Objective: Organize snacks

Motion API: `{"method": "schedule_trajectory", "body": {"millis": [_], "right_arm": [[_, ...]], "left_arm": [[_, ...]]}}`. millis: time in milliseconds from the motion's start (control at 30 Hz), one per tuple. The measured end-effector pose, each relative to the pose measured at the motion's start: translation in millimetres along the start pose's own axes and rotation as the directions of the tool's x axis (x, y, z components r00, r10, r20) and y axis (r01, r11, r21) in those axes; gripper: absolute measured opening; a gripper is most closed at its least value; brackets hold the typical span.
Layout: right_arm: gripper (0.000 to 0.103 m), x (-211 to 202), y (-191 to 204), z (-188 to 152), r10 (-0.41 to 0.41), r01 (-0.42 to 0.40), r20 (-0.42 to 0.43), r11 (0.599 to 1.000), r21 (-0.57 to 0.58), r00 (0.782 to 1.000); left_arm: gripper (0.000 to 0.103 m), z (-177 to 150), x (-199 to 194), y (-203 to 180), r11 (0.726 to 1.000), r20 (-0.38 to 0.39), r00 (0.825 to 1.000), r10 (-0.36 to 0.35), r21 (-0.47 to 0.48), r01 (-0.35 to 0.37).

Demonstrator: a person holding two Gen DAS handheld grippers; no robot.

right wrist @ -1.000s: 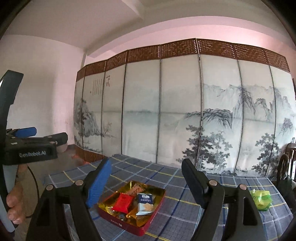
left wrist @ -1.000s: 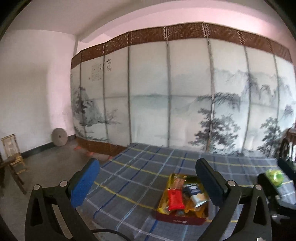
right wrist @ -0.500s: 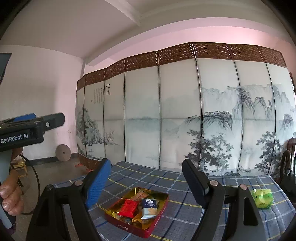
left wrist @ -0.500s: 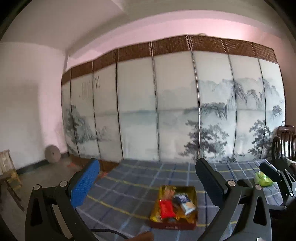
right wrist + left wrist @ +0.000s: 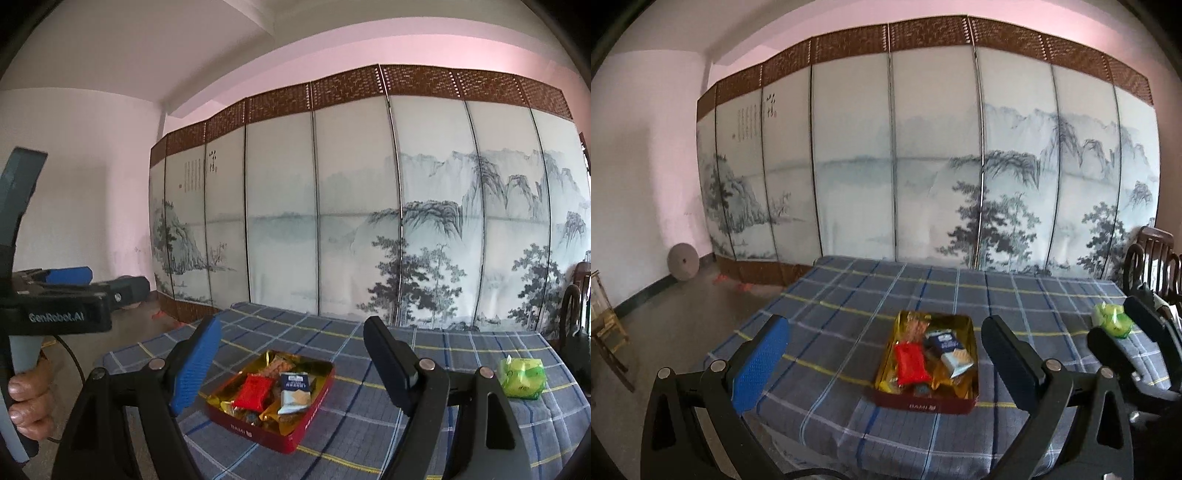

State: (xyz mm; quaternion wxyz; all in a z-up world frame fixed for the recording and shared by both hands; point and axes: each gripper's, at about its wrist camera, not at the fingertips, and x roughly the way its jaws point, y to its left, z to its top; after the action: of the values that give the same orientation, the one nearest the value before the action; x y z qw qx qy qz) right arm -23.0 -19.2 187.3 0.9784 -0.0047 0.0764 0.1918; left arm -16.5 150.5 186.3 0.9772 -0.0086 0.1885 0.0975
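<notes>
A red tin [image 5: 925, 405] lined with gold foil sits on the blue plaid tablecloth [image 5: 842, 302], holding a red packet [image 5: 910, 363], a blue-and-white packet [image 5: 951, 350] and other snacks. A green packet [image 5: 1112, 321] lies alone at the table's right. My left gripper [image 5: 885, 326] is open and empty, in front of the tin and short of it. My right gripper [image 5: 293, 328] is open and empty too, above the table's near edge, facing the tin [image 5: 258, 432]. The green packet [image 5: 522, 378] lies to its right. A hand [image 5: 26, 402] holds the left gripper [image 5: 96, 284] at the left edge.
A painted folding screen [image 5: 923, 166] stands behind the table. Dark wooden chairs [image 5: 1152, 254] are at the right end. A wooden stool [image 5: 605, 332] and a round stone disc [image 5: 682, 261] are on the floor to the left. The right gripper's fingers [image 5: 1108, 343] reach in at the right.
The left wrist view swung up and then back down, and the tin now looks closer and more centred. In the right view the left gripper rose and then sank again. The right gripper barely moved.
</notes>
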Motion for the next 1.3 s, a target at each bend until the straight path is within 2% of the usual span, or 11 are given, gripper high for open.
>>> {"method": "schedule_trajectory", "body": {"millis": [333,667,900,1000,1100,1167,1200,1267,1300], "right_arm": [[0.081,8.4,-6.1,-14.0,0.005,-0.004,-0.062,1.0,0.008,0.998],[0.081,25.0,-19.8,-29.0,0.015,-0.011,-0.13,0.999,0.035,0.991],[0.081,43.0,-43.0,-43.3,-0.003,0.013,-0.192,0.999,0.052,0.981],[0.081,53.8,-61.6,-53.1,-0.038,0.045,-0.227,0.999,0.025,0.973],[0.081,76.4,-96.8,-73.3,-0.085,0.085,-0.314,0.996,-0.014,0.946],[0.081,91.8,-124.5,-87.3,-0.125,0.124,-0.376,0.992,-0.027,0.918],[0.081,100.6,-140.4,-94.7,-0.142,0.143,-0.413,0.989,-0.029,0.899],[0.081,124.0,-184.2,-117.0,-0.184,0.201,-0.522,0.979,-0.024,0.833],[0.081,130.7,-199.2,-124.4,-0.192,0.218,-0.557,0.976,-0.019,0.808]], "left_arm": [[0.103,-23.9,24.8,0.1,1.0,-0.086,0.996,0.026,0.009,-0.025],[0.103,-39.0,55.8,-9.0,0.999,-0.169,0.985,0.041,0.035,-0.036],[0.103,-46.5,84.1,-19.5,0.998,-0.241,0.97,0.044,0.059,-0.031],[0.103,-49.4,100.5,-24.1,0.999,-0.293,0.956,0.013,0.054,0.003],[0.103,-51.9,112.1,-28.3,0.999,-0.292,0.956,-0.006,0.046,0.021],[0.103,-52.3,117.9,-32.3,0.998,-0.289,0.957,0.024,0.057,-0.008],[0.102,-51.8,121.3,-33.4,0.998,-0.292,0.956,0.026,0.055,-0.01],[0.102,-49.7,126.9,-34.0,0.999,-0.298,0.954,0.029,0.051,-0.014],[0.102,-49.5,128.6,-34.6,0.998,-0.299,0.954,0.037,0.056,-0.021]]}}
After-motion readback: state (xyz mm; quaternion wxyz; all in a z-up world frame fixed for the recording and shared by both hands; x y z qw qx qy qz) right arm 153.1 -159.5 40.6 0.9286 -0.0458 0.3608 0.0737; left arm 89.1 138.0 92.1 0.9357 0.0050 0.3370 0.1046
